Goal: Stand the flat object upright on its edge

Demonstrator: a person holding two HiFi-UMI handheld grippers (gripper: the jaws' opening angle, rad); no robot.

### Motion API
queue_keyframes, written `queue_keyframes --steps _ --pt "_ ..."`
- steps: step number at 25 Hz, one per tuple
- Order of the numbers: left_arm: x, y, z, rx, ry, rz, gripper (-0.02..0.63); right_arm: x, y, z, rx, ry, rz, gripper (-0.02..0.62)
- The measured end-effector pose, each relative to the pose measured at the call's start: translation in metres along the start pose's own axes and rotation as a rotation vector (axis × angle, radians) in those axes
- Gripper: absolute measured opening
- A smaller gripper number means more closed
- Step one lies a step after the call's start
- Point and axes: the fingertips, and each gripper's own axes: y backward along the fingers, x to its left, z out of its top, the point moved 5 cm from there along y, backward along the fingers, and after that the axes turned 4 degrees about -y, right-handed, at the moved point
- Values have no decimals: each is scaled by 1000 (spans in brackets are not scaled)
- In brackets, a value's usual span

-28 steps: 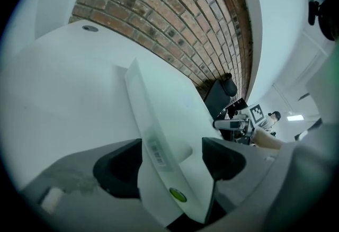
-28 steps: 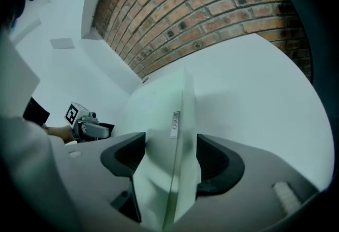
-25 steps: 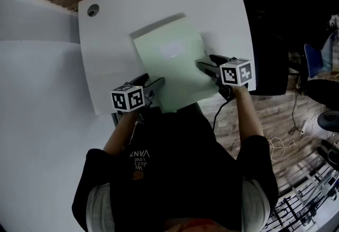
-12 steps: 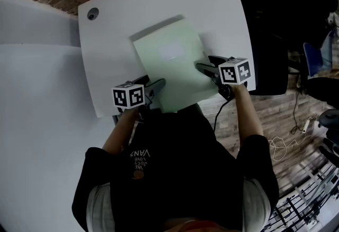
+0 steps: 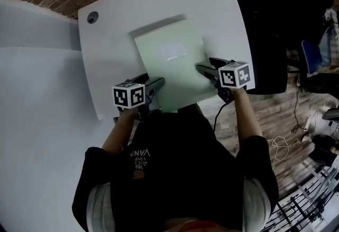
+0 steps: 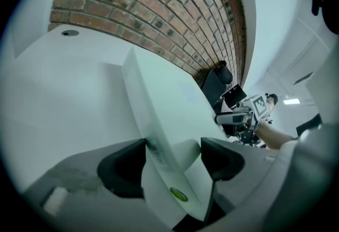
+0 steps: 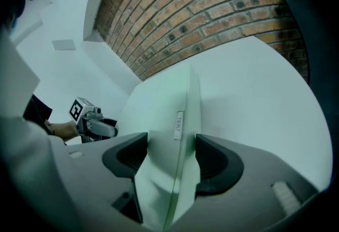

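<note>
L gripper [image 5: 151,80]: clamps pale-green folder [image 5: 169,59], near-left edge | R gripper [image 5: 205,64]: jaws just closing, pinches its right edge | on white table [image 5: 111,45]

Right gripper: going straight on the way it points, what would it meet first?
The right gripper already has the pale green box between its jaws, which have just been closing; beyond it, probably the white table.

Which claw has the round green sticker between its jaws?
The left gripper: a round green sticker sits between its jaws on the pale green box. The right gripper, jaws having just closed further on the box, shows a white label.
</note>
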Motion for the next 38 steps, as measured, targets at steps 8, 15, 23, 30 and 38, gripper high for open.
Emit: queue_keyframes --steps 8,15,23,30,38 --pt "-10 3 23 -35 -88 10 331 5 17 14 -77 59 -36 278" --pt "-14 12 47 -75 -163 32 328 18 28 34 -152 130 -65 279" --pt "-27 21 79 -136 -263 54 325 26 46 51 -267 160 -85 276" --pt "-39 21 103 -198 -295 49 324 24 62 68 -377 171 -97 272" --pt "-51 22 135 -243 -424 84 321 26 76 92 -429 244 -133 270"
